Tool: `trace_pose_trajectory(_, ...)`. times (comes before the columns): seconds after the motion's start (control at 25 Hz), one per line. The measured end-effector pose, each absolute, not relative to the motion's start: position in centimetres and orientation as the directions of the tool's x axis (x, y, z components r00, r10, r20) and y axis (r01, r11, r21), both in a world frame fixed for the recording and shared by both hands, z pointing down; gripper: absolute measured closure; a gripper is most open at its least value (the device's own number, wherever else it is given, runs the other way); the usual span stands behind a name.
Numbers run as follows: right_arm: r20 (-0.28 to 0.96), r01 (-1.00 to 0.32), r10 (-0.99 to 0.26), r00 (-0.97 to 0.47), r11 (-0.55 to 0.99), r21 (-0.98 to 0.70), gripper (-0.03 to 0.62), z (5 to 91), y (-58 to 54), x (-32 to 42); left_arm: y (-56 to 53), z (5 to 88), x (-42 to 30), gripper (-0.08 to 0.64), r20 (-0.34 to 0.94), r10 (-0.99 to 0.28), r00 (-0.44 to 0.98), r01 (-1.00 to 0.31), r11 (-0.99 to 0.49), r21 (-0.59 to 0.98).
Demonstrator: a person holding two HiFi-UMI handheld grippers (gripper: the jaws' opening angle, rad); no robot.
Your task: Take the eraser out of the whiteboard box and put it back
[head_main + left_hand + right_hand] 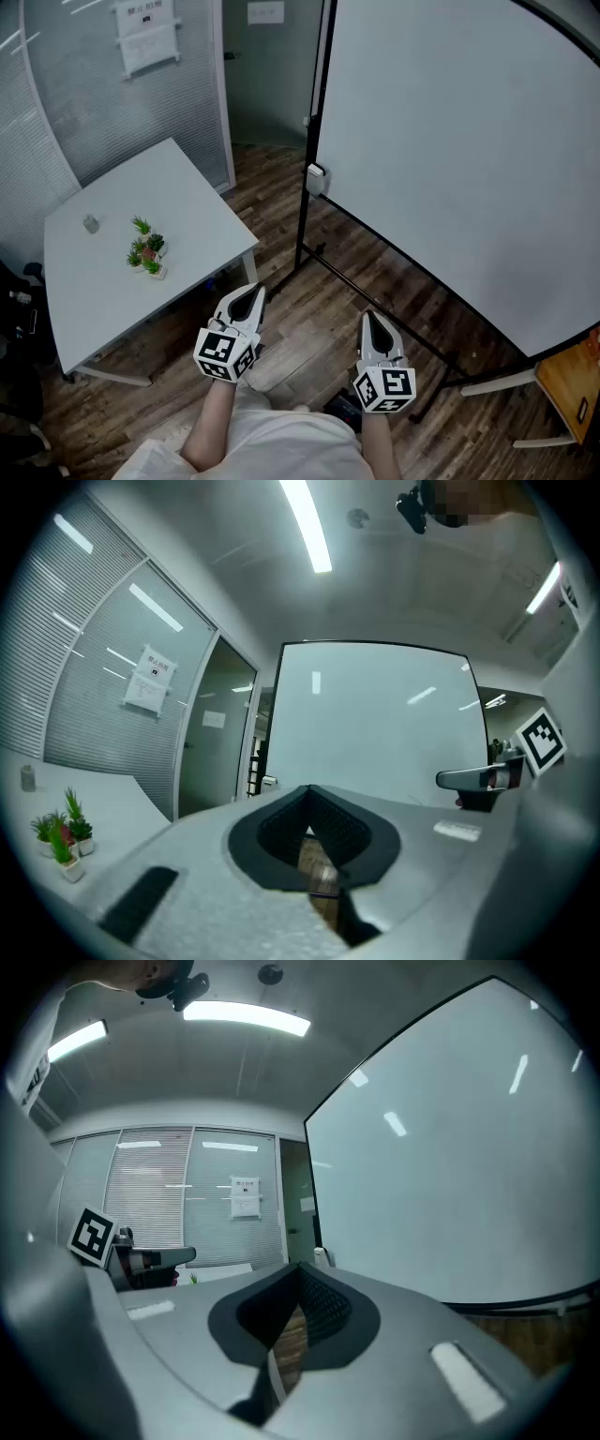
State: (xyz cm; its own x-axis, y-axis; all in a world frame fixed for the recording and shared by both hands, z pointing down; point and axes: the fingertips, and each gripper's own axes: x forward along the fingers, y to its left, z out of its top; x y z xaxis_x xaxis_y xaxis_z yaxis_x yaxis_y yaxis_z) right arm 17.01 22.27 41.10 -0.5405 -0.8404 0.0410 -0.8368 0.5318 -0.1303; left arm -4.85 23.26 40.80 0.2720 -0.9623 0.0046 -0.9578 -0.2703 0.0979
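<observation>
A large whiteboard (450, 159) on a black stand fills the right of the head view. A small white box (317, 178) hangs at its left edge, and also shows in the left gripper view (269, 781) and the right gripper view (322, 1256). No eraser can be made out. My left gripper (251, 294) and right gripper (372, 321) are held level above the wooden floor, short of the board and well apart from the box. Both are shut with nothing between the jaws (309, 825) (295, 1299).
A white table (187, 187) stands at left with small potted plants (146, 251) and a little grey object (91, 223). The board's black stand bar (375, 300) crosses the floor ahead. A wooden desk corner (570, 380) sits at the lower right. Behind is a glass partition with blinds.
</observation>
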Motion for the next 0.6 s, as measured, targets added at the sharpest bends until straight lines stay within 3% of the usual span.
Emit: trace_pose_trajectory(0.6, -0.007, -0.812, -0.823, -0.569, 0.563, -0.154, 0.584, 40.4, 23.1, 18.0, 24.1, 39.9, -4.0, 0.558, -0.002, -0.962, 0.272, -0.958, -0.271, 0.089)
